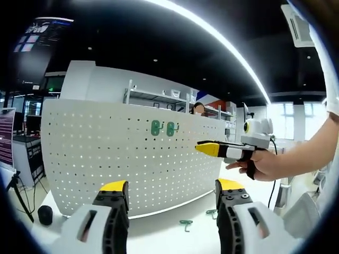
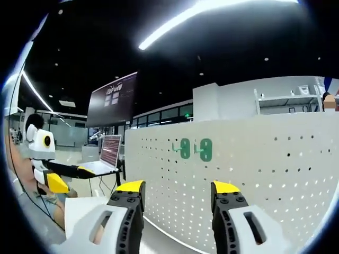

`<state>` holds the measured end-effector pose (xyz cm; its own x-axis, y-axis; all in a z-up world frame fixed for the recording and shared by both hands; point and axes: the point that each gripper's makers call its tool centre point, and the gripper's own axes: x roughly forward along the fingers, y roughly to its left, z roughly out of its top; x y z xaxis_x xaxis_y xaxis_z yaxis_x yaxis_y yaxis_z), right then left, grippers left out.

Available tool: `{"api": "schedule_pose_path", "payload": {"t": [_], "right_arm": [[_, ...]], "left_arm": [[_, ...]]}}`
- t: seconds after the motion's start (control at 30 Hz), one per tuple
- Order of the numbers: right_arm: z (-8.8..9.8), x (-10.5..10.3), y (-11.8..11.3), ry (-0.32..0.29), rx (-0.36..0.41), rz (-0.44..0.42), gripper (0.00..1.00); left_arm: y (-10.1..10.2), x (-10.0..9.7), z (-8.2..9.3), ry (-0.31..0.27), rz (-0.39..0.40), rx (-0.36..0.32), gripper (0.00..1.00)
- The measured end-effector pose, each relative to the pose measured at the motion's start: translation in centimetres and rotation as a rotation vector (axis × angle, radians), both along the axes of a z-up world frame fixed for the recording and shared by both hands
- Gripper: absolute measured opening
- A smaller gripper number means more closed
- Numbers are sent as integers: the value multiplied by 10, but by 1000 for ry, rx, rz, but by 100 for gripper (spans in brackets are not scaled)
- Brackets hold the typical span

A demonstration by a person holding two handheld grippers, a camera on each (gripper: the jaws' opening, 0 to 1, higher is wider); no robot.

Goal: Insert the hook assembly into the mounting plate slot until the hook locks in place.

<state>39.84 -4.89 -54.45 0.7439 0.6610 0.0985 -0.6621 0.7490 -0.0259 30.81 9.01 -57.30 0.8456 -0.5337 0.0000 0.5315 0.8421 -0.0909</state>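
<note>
Left gripper view: two green hooks point(image 1: 162, 128) mounted on pegboard point(image 1: 106, 153); both grippers open, empty.

Matt white pegboard point(image 1: 132, 159), perhaps metal; glossy green plastic hooks point(image 1: 162, 128)

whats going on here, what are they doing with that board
A person holds a gripper in each hand in front of an upright white pegboard. Two green hooks already hang on it near the top. Two more green hooks lie on the table at its foot. The left gripper and right gripper are both open and empty, so no hook has been picked up at this moment.
</note>
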Motion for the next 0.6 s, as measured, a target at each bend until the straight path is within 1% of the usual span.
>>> {"api": "schedule_pose_path", "payload": {"t": [0.17, 0.33, 0.4, 0.6], "right_arm": [[-8, -10, -5, 12, -24, 12, 49], [-15, -19, -12, 26, -20, 26, 49], [-20, -23, -12, 34, -35, 34, 49], [-30, -34, -20, 58, -34, 34, 51]], "left_arm": [[-1, -1, -2, -1, -6, 7, 68], [0, -1, -7, 5, -9, 12, 68], [1, -1, -8, 5, -10, 14, 68], [3, -1, -7, 0, -11, 12, 69]]}}
